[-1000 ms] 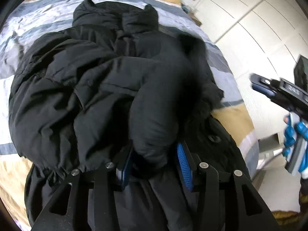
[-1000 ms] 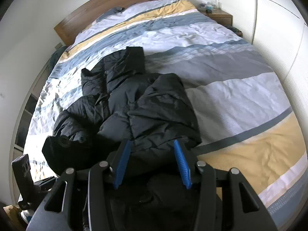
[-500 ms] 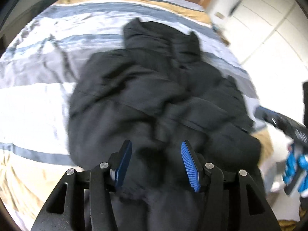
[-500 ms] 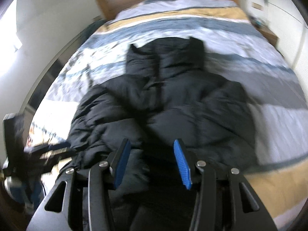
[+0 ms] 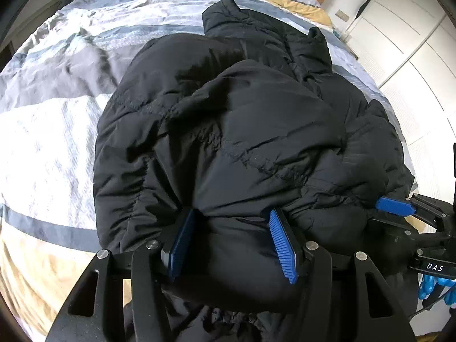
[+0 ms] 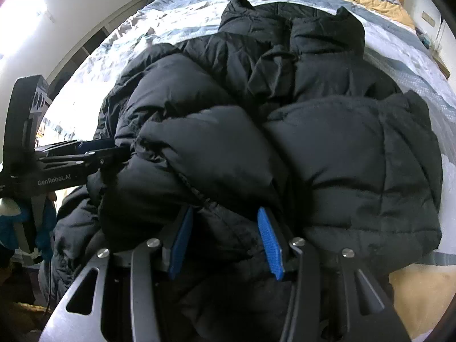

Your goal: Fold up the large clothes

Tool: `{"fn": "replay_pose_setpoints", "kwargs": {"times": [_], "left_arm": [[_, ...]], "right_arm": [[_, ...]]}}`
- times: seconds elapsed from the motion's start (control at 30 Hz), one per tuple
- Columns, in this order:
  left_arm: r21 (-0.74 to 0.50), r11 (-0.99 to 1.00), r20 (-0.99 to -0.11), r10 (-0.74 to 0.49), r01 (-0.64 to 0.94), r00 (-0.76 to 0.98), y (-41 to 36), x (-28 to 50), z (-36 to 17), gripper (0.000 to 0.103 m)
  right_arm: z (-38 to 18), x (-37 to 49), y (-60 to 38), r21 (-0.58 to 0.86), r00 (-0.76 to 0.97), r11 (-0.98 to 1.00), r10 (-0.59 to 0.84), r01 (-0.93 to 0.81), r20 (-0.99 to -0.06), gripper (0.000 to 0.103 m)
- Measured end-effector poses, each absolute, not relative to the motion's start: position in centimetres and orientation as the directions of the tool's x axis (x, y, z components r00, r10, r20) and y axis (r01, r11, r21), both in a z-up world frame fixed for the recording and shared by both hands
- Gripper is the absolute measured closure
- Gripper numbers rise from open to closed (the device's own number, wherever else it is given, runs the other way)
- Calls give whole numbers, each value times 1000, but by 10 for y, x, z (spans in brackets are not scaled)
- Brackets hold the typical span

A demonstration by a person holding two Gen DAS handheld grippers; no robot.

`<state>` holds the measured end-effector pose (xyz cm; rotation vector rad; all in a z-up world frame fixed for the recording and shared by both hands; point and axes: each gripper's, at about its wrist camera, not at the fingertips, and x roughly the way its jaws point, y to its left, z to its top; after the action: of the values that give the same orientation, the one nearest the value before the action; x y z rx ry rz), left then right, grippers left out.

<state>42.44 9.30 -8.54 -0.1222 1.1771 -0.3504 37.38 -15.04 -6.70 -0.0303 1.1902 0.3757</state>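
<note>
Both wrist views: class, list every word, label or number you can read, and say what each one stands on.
"DAS" in white on the black body of the right gripper, at the lower right of the left wrist view.
"GenRobot.AI" in white on the black body of the left gripper, at the left of the right wrist view.
No readable text on the jacket or the bedding.

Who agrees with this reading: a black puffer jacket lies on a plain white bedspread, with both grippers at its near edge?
Not plain white. Both wrist views show the bedspread striped in white, grey, blue and tan. The black puffer jacket does lie on it, with both grippers at its near edge.
</note>
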Motion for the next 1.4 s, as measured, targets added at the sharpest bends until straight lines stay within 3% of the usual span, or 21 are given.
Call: {"fn": "replay_pose_setpoints", "kwargs": {"times": [0.23, 0.4, 0.63, 1.4], "left_arm": [[-226, 946, -891, -298, 234, 343, 88, 416, -73, 48], [-169, 954, -882, -258, 248, 395, 78, 406, -58, 37], [-74, 958, -894, -187, 276, 408, 60, 397, -60, 36], [-51, 967, -907, -150, 249, 395, 59, 404, -78, 22]], "right_arm": [[-68, 360, -157, 156, 320, 941, 253, -301, -913, 57], [-51, 351, -161, 148, 349, 948, 244, -280, -905, 57], [-58, 345, -165, 117, 331, 958, 203, -263, -922, 57], [-83, 353, -165, 106, 280, 957, 184, -272, -942, 56]]}}
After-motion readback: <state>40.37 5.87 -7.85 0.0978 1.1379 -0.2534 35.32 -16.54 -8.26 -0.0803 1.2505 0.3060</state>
